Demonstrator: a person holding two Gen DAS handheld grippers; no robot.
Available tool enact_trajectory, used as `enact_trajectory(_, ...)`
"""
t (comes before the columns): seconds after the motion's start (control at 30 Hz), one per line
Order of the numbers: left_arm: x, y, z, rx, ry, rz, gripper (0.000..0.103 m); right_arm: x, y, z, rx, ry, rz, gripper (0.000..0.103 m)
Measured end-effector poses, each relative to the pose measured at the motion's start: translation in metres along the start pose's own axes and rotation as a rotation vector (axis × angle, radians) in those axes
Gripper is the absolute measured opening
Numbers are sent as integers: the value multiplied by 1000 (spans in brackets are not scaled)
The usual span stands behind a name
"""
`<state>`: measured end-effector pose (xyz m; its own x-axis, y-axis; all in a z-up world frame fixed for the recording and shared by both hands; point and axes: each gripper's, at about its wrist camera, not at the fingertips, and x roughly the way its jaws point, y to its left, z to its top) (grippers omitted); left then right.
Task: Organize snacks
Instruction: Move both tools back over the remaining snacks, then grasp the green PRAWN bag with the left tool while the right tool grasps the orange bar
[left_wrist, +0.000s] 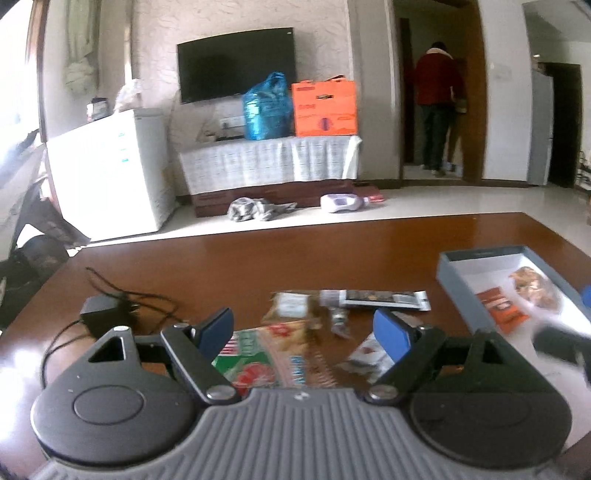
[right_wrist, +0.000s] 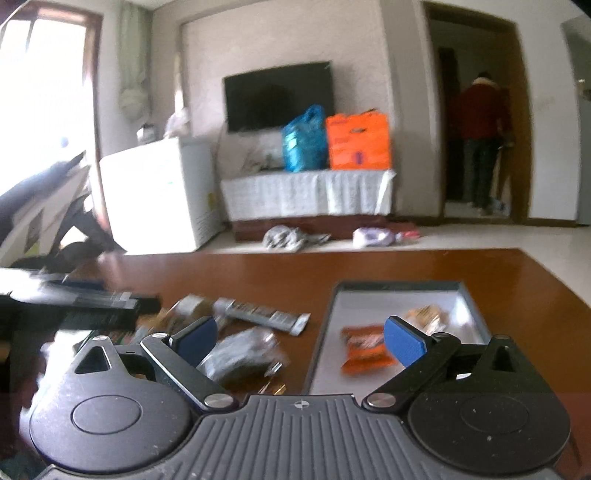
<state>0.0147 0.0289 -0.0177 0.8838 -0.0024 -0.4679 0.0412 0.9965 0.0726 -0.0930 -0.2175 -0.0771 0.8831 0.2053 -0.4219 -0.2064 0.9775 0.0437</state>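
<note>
Snack packets on counter: light, crinkly, slippery; best pinched at sealed edge. Left claw, right claw wide open, empty.

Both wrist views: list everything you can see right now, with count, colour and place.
Box tray: 1, grey-blue, on table, right.
Orange packet: 1, in tray.
Brown snack: 1, in tray, far end.
Loose packets: several, mixed colours, on table left of tray.
Long packet: 1, dark and silver, behind them.
Adapter: 1, black, table left.
Table: 1, brown.
Left gripper: open, empty.
Right gripper: open, empty.
</note>
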Motion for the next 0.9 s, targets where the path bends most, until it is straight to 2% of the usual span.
enact_trajectory(0.1,-8,21,3,-16,-32,68,84,-7,19,-20,-100,28,60,98)
enact_trajectory(0.17,-13,34,4,-41,-44,115,84,-4,35,-28,-163,82,99,98)
enact_trajectory(0.23,-17,45,4,-66,-39,131,84,-7,48,-33,-222,86,146,98)
enact_trajectory(0.37,-21,53,2,-75,-18,139,84,-10,66,-43,-329,100,169,98)
enact_trajectory(0.6,2,45,-3,-151,104,96,84,-7,59,-41,-300,143,205,98)
enact_trajectory(0.9,26,21,-8,-73,179,89,84,12,54,-44,-265,212,227,98)
